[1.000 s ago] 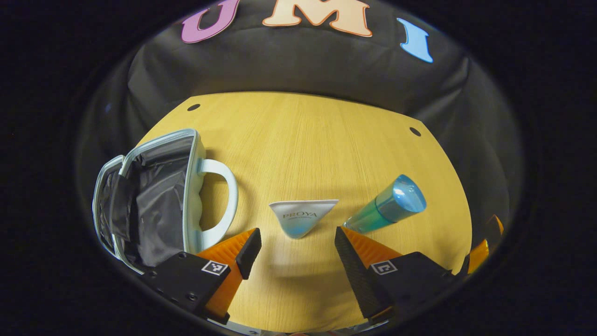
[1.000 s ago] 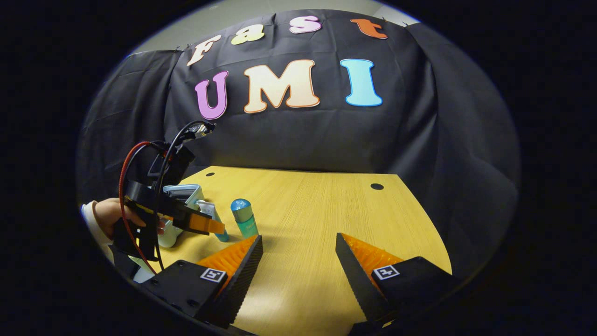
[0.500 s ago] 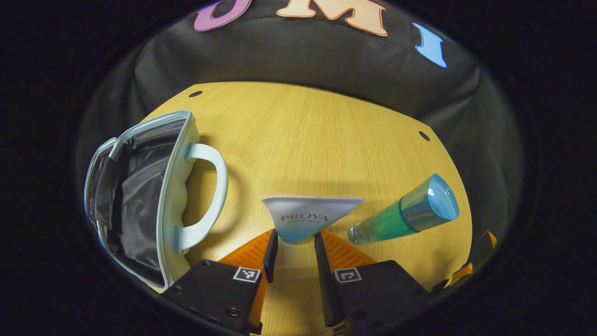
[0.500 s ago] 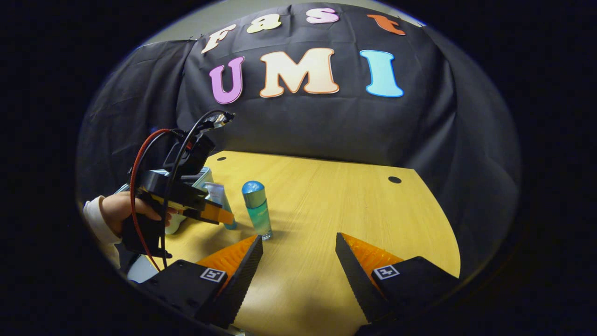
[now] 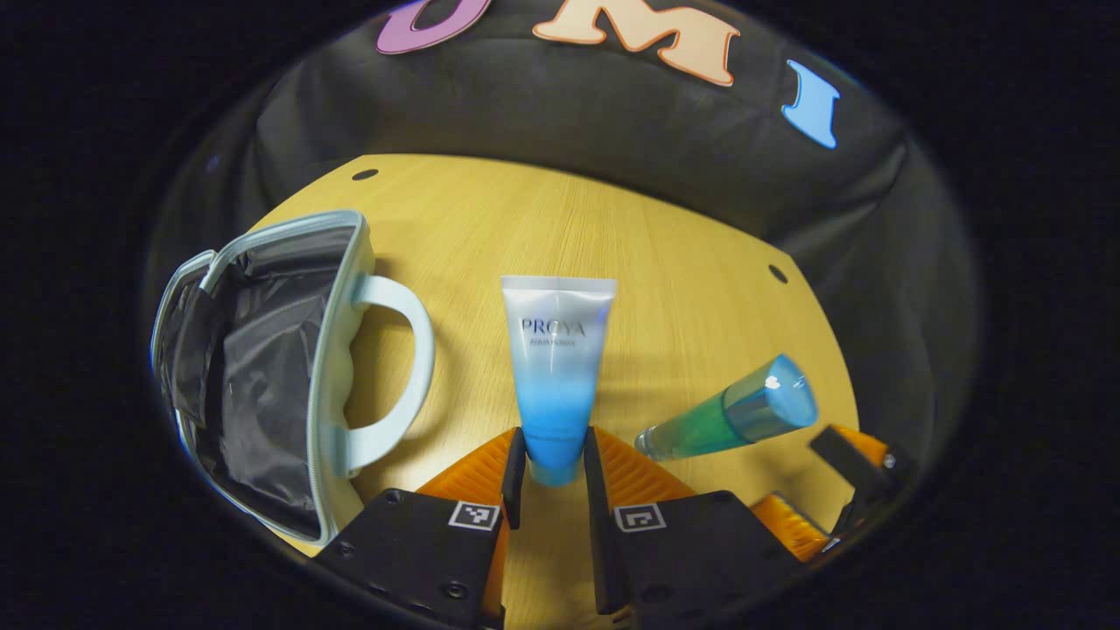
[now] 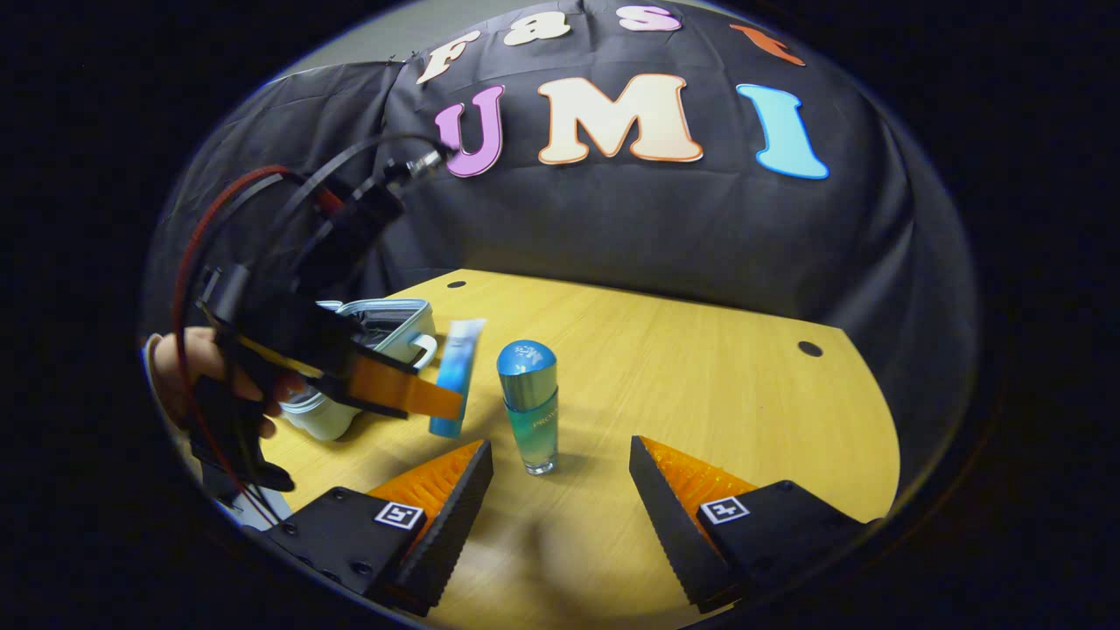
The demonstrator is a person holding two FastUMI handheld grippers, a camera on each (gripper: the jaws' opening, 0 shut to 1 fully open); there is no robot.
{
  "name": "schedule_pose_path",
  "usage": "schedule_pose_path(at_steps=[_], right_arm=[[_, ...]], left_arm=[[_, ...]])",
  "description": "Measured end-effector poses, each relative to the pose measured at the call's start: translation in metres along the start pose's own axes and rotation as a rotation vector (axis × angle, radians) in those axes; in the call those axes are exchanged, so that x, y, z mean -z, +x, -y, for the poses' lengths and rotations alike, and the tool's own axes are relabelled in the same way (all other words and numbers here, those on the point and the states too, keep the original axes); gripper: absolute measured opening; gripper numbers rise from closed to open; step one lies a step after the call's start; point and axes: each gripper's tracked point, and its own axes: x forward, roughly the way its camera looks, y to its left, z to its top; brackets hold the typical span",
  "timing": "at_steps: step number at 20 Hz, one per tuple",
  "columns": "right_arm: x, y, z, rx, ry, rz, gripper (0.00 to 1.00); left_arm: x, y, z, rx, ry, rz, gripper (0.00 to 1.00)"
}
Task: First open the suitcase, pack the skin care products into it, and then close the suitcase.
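My left gripper (image 5: 549,455) is shut on the lower end of a white-to-blue skin care tube (image 5: 556,367), held off the wooden table (image 5: 665,289). In the right gripper view the tube (image 6: 457,372) hangs in that gripper (image 6: 437,404), held by a hand (image 6: 188,376). The pale blue suitcase (image 5: 262,367) lies open at the left, dark lining showing, handle (image 5: 398,367) toward the tube; it also shows as the case (image 6: 376,332) behind the left gripper. A teal bottle (image 6: 529,402) with a blue cap stands upright, just ahead of my open right gripper (image 6: 560,472). In the left gripper view the bottle (image 5: 731,418) is at the right.
The table (image 6: 700,385) has small dark holes (image 6: 810,348) near its far corners. Black cloth walls close in behind and to the right. My right gripper's fingers (image 5: 853,459) show at the lower right edge of the left gripper view.
My left gripper went from open to shut on the tube and lifted it off the table. My right gripper came closer to the teal bottle.
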Motion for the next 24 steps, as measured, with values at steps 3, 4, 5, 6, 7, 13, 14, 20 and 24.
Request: schedule_pose_path(at_steps=[3, 4, 5, 6, 7, 13, 14, 20, 24], right_arm=[[0.008, 0.03, -0.007, -0.034, 0.007, -0.022, 0.99], [0.014, 0.035, -0.008, -0.041, 0.016, -0.042, 0.99], [0.017, 0.038, -0.01, -0.051, 0.027, -0.058, 0.99], [0.019, 0.041, -0.013, -0.057, 0.033, -0.06, 0.99], [0.017, 0.041, -0.014, -0.061, 0.032, -0.055, 0.98], [0.019, 0.049, -0.014, -0.059, 0.061, -0.062, 0.98], [0.019, 0.049, -0.014, -0.056, 0.062, -0.06, 0.98], [0.017, 0.05, -0.009, -0.045, 0.071, -0.057, 0.98], [0.017, 0.047, -0.006, -0.028, 0.056, -0.053, 0.95]], left_arm=[[-0.022, -0.014, -0.013, -0.017, 0.008, 0.039, 0.0], [-0.022, -0.012, -0.021, -0.03, 0.011, 0.038, 0.0], [-0.015, -0.011, -0.025, -0.028, 0.003, 0.01, 0.0], [-0.009, -0.009, -0.027, -0.024, -0.011, -0.006, 0.0], [-0.004, -0.009, -0.03, -0.026, -0.017, -0.022, 0.0], [0.007, 0.006, -0.022, -0.005, -0.029, -0.065, 0.12], [0.007, 0.011, -0.018, 0.003, -0.021, -0.074, 0.25], [0.016, 0.034, -0.003, 0.017, -0.009, -0.119, 0.84], [0.023, 0.057, -0.002, 0.002, -0.005, -0.169, 0.88]])
